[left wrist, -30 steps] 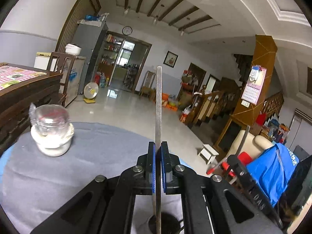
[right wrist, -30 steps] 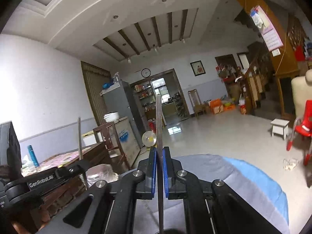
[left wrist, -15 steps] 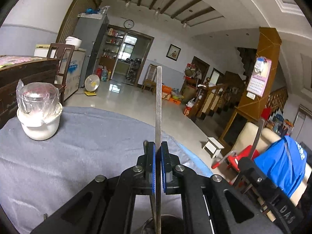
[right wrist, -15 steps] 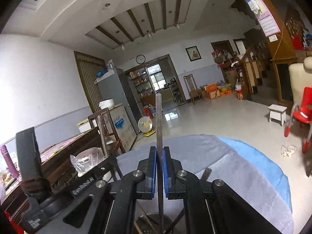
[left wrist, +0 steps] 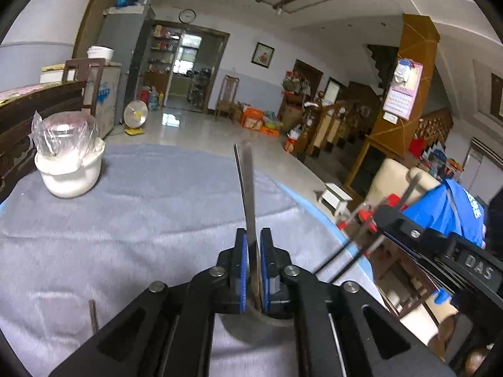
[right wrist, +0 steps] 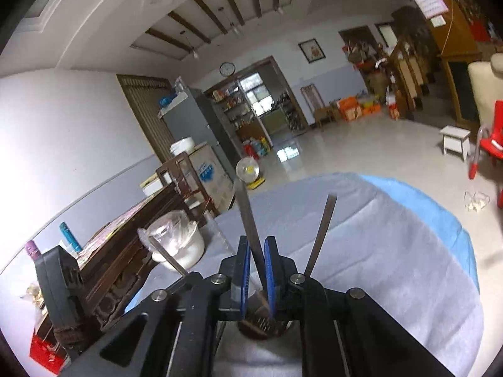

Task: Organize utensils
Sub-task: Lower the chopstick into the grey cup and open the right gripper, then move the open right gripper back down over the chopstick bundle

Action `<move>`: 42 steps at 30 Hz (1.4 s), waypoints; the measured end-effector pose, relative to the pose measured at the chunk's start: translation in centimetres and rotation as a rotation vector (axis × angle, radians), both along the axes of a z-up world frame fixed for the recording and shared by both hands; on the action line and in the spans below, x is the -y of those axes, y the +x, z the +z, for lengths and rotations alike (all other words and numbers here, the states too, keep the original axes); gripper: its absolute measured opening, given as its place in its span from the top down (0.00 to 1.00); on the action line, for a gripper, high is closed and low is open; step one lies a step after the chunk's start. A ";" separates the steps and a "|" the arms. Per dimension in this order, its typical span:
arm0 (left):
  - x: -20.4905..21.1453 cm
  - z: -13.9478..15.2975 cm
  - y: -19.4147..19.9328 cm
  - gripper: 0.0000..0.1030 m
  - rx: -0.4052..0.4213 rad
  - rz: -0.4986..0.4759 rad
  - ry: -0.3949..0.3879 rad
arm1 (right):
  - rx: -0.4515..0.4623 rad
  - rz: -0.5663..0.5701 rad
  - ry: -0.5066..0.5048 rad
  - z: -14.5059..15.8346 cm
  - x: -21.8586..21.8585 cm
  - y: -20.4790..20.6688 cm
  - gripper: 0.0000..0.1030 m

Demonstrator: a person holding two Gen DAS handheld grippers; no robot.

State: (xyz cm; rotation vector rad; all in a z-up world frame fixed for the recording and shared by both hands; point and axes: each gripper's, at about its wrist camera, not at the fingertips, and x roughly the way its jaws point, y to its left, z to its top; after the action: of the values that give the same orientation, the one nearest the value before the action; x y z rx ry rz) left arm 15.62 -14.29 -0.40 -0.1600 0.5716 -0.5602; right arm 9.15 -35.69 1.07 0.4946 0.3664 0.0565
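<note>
My left gripper (left wrist: 251, 270) has its jaws slightly parted around a flat metal utensil handle (left wrist: 247, 188) that leans left, its lower end in a round holder (left wrist: 276, 319) below the fingers. My right gripper (right wrist: 255, 278) stands slightly open around another metal handle (right wrist: 248, 220) that tilts left, its lower end in the utensil holder (right wrist: 262, 328). Two more handles stand in that holder, one to the right (right wrist: 322, 231) and one to the left (right wrist: 166, 259). The right gripper's body shows at the right of the left wrist view (left wrist: 440, 248).
The holder sits on a round table under a grey cloth (left wrist: 141, 220) over a blue cover (right wrist: 440, 207). A white bowl covered with plastic wrap (left wrist: 67, 157) stands at the far left; it also shows in the right wrist view (right wrist: 177, 243). A dark wooden cabinet (right wrist: 125, 251) is beside the table.
Both grippers came down to the holder and their jaws loosened. The two handles, gripped upright before, now lean left between the pads with their ends in the holder.
</note>
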 end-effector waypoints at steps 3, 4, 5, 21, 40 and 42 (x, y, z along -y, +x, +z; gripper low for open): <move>-1.5 0.0 -1.8 0.69 -0.015 0.007 0.022 | -0.018 -0.003 0.010 -0.4 -0.2 -1.0 0.87; -1.9 0.0 -2.1 0.61 -0.021 0.010 0.027 | -0.025 -0.007 0.017 -0.4 -0.4 -1.2 0.86; -2.3 -0.2 -2.8 0.54 -0.029 0.017 0.038 | -0.032 -0.012 0.026 -0.6 -0.4 -1.7 0.83; -9.1 -0.6 -8.4 0.34 -0.143 0.251 0.336 | 0.045 -0.031 -0.053 1.2 -4.9 -9.0 0.27; -11.7 -3.6 -9.3 0.34 -0.206 0.267 0.473 | -0.103 0.098 -0.091 -3.0 -9.9 -7.1 0.27; -11.0 -4.2 -9.0 0.34 -0.220 0.248 0.481 | -0.125 0.094 -0.085 -3.6 -9.7 -6.7 0.27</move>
State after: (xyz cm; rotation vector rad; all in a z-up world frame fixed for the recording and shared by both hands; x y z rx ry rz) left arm 6.59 -3.26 -4.62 0.1649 0.8703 -0.1535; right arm 2.43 -26.03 -2.57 0.3977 0.5124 0.1012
